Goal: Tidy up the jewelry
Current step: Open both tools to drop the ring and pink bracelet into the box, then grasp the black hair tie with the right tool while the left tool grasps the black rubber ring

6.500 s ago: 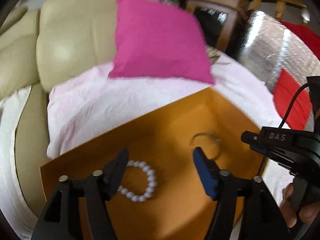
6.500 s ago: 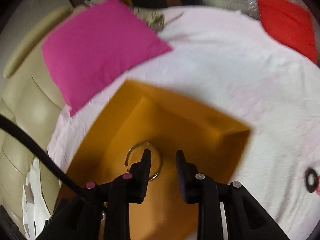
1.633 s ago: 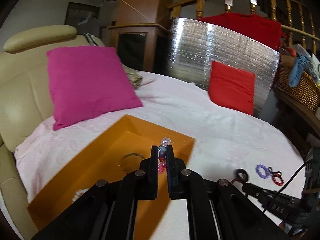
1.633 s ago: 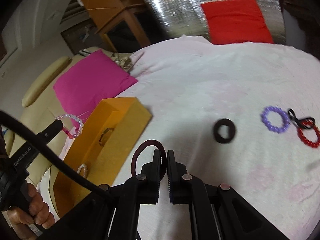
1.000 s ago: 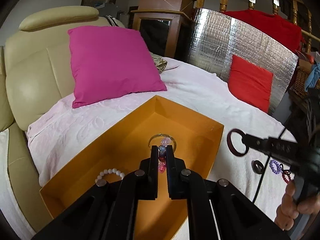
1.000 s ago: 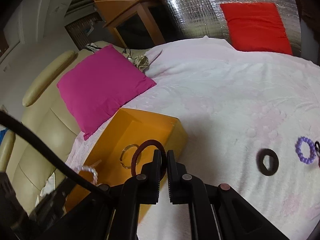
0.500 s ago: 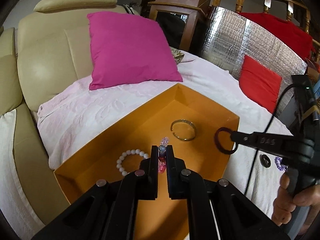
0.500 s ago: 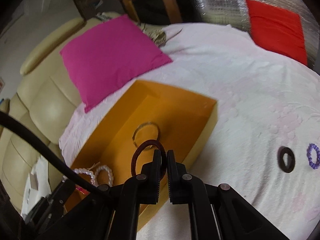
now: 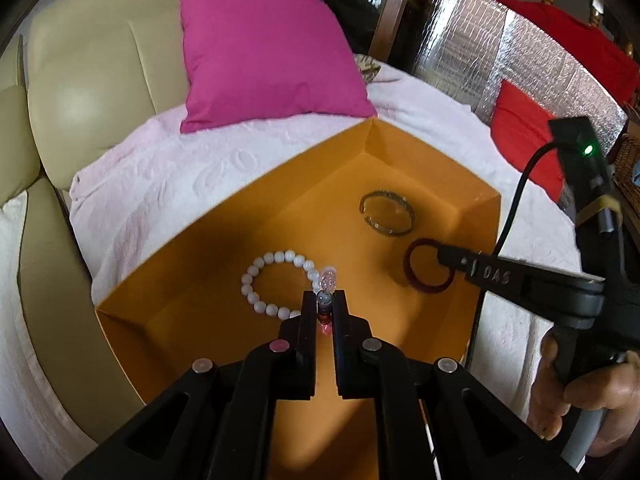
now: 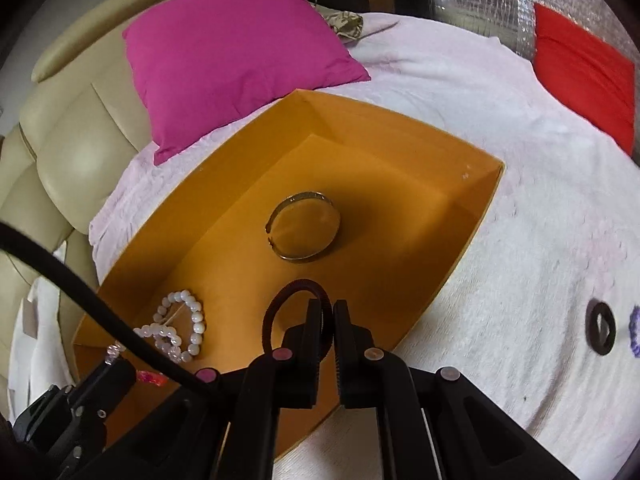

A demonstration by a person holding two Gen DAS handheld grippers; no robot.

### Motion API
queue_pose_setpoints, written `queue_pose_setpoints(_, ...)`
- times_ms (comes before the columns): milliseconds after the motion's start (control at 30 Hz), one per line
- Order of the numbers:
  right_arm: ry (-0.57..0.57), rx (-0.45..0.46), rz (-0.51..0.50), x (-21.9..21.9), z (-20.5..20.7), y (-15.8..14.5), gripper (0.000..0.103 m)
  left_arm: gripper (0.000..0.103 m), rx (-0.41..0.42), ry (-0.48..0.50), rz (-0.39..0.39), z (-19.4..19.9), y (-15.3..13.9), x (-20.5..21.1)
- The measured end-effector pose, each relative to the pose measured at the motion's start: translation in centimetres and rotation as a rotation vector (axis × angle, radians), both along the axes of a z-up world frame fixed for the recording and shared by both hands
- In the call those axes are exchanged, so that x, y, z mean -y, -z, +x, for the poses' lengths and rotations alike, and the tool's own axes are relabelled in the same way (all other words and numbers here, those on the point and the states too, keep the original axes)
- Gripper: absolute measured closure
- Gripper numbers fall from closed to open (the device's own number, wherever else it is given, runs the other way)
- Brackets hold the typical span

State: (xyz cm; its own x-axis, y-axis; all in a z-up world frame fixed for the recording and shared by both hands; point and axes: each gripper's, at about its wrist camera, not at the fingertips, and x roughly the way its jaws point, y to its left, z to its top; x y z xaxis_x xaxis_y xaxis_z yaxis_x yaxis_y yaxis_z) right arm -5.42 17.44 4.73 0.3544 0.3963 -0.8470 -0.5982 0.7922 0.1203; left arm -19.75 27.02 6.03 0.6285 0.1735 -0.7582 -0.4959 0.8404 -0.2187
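An orange box [image 9: 432, 152] [image 10: 404, 128] lies on a pale pink bedspread. In it lie a white pearl bracelet [image 9: 276, 280] [image 10: 186, 312] and a metal bangle [image 9: 387, 213] [image 10: 303, 225]. My left gripper [image 9: 325, 306] is shut on a clear and pink bead bracelet [image 9: 327, 280] and holds it over the box, above the pearl bracelet. My right gripper [image 10: 327, 316] is shut on a dark maroon hair tie [image 10: 296, 304] [image 9: 427, 266] and holds it over the box's right half, near the bangle.
A magenta pillow [image 9: 264, 48] [image 10: 232, 48] leans on a cream sofa back [image 9: 88, 76] behind the box. A red cushion [image 10: 584, 68] and foil panel [image 9: 480, 52] stand at the right. A black ring [image 10: 600, 328] and a purple bracelet [image 10: 635, 332] lie on the bedspread right of the box.
Both grippers have moved in over the box and lower, each still holding its item. The hair tie now hangs inside the box near the bangle.
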Motion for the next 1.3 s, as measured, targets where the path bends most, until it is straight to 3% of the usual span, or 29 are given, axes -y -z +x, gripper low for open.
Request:
queue_pose_setpoints(100,-0.008,0.017,-0.024,-0.1,0.1,-0.1,0.096,0.092,-0.025,-0.005,-0.015,0.3,0.5,0.0)
queue_pose_setpoints(167,-0.012,0.02,-0.037,-0.1,0.1,-0.1,0.095,0.081,-0.029,-0.01,-0.017,0.4,0.6,0.1)
queue_pose_setpoints(233,-0.014,0.009,-0.028,0.1,0.2,-0.2,0.095,0.058,-0.03,-0.027,-0.006,0.4,0.5,0.2)
queue_pose_setpoints(267,-0.012,0.002,-0.018,0.3,0.2,-0.3,0.094,0.054,-0.028,-0.035,0.0,0.4,0.4,0.2)
queue_pose_setpoints(533,0.038,-0.008,0.134,4.0,1.0,-2.8,0.089,0.047,-0.009,-0.085,0.066,1.0,-0.3,0.6)
queue_pose_setpoints(700,0.15,0.025,0.226,10.3,2.1,-5.1,0.089,0.036,0.053,-0.093,0.192,1.7,-2.2,2.8)
queue_pose_setpoints(867,0.303,0.037,0.29,19.3,3.1,-6.1,0.088,0.031,0.099,-0.065,0.289,3.0,-3.5,5.9)
queue_pose_setpoints(933,0.367,0.039,0.311,22.9,3.2,-6.1,0.083,0.03,0.114,-0.041,0.315,3.6,-3.8,7.6)
queue_pose_setpoints(1167,0.632,0.021,0.402,36.9,2.2,-4.4,0.079,0.028,0.144,0.135,0.418,6.5,-4.2,15.9)
queue_pose_setpoints(1300,0.75,-0.012,0.459,42.5,1.5,-2.6,0.08,0.026,0.133,0.249,0.469,8.0,-3.4,20.5)
